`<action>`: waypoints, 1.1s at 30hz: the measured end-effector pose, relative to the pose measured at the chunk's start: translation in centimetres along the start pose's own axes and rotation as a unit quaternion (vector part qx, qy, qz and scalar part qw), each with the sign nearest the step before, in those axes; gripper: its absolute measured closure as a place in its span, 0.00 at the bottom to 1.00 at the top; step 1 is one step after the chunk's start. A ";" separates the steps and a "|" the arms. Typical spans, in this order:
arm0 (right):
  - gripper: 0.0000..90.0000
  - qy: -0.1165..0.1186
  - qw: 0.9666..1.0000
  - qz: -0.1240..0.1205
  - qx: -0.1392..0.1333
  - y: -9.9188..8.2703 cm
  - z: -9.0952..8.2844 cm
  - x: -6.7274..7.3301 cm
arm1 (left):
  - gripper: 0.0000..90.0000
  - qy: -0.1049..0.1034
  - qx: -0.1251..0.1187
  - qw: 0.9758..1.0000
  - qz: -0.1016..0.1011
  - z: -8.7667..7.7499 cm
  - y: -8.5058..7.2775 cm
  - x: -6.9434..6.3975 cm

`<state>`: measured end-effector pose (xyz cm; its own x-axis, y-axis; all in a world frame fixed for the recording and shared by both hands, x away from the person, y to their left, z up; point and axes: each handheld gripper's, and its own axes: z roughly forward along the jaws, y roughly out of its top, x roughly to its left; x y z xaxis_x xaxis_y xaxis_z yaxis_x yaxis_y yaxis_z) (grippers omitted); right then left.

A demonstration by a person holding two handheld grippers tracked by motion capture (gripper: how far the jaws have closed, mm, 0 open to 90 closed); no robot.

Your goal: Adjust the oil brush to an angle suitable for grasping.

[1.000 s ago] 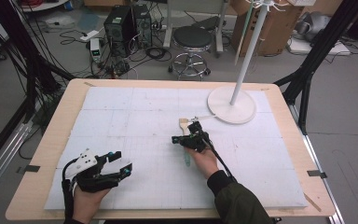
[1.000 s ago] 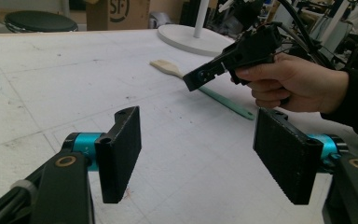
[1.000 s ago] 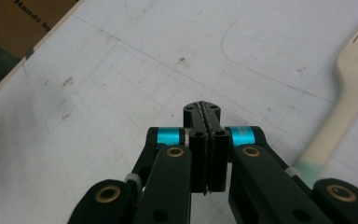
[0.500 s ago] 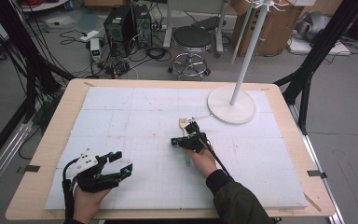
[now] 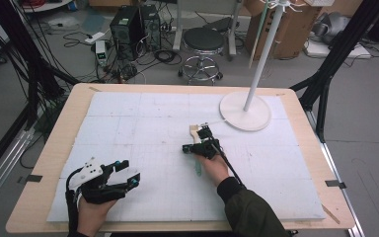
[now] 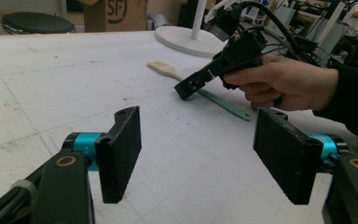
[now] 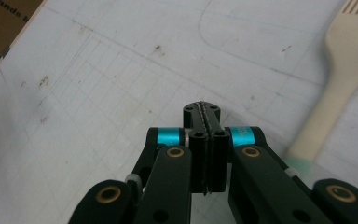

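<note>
A spatula with a cream head [image 5: 195, 130] and a teal handle lies flat on the white foam board [image 5: 128, 123] near the middle. My right gripper [image 5: 185, 148] hovers just above and beside it, jaws pressed together with nothing between them. In the right gripper view the shut right gripper [image 7: 206, 109] points at bare board, with the spatula [image 7: 340, 60] off to the right. My left gripper [image 5: 128, 173] rests near the front left of the board, jaws wide apart and empty. The left gripper view shows that left gripper [image 6: 196, 154], the spatula [image 6: 168, 70] and the right gripper [image 6: 189, 86].
A white stand with a round base [image 5: 245, 111] and a tall pole stands at the back right of the board. The wooden table edge [image 5: 44, 163] frames the board. A stool [image 5: 203, 42], computer cases and cables sit on the floor behind.
</note>
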<state>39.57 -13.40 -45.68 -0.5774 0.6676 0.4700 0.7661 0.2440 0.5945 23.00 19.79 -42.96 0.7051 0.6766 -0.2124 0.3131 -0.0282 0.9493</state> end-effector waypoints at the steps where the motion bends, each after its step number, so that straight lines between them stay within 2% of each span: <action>1: 1.00 0.000 1.000 0.003 -0.001 0.0 0.0 -0.1 | 0.37 0.000 0.000 1.000 0.001 0.0 0.0 0.0; 8: 1.00 -0.020 0.999 0.021 -0.014 0.3 -0.4 -0.8 | 0.37 -0.002 -0.002 1.000 -0.001 0.0 0.0 0.0; 13: 1.00 -0.035 0.999 0.026 -0.023 0.4 -0.6 -1.2 | 0.37 -0.006 -0.001 1.000 0.002 0.0 0.0 -0.1; 25: 1.00 -0.076 0.995 0.044 -0.042 0.7 -1.7 -2.6 | 0.37 -0.005 -0.001 1.000 0.000 0.0 0.0 -0.1; 33: 1.00 -0.081 0.994 0.051 -0.045 0.7 -2.1 -3.2 | 0.37 -0.005 -0.001 1.000 0.001 0.0 0.0 -0.1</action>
<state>41.33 -16.84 -45.41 -0.4398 0.7919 0.4237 0.7856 0.1106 0.6088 22.92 19.74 -42.97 0.7122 0.6689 -0.2128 0.3098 -0.0276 0.9504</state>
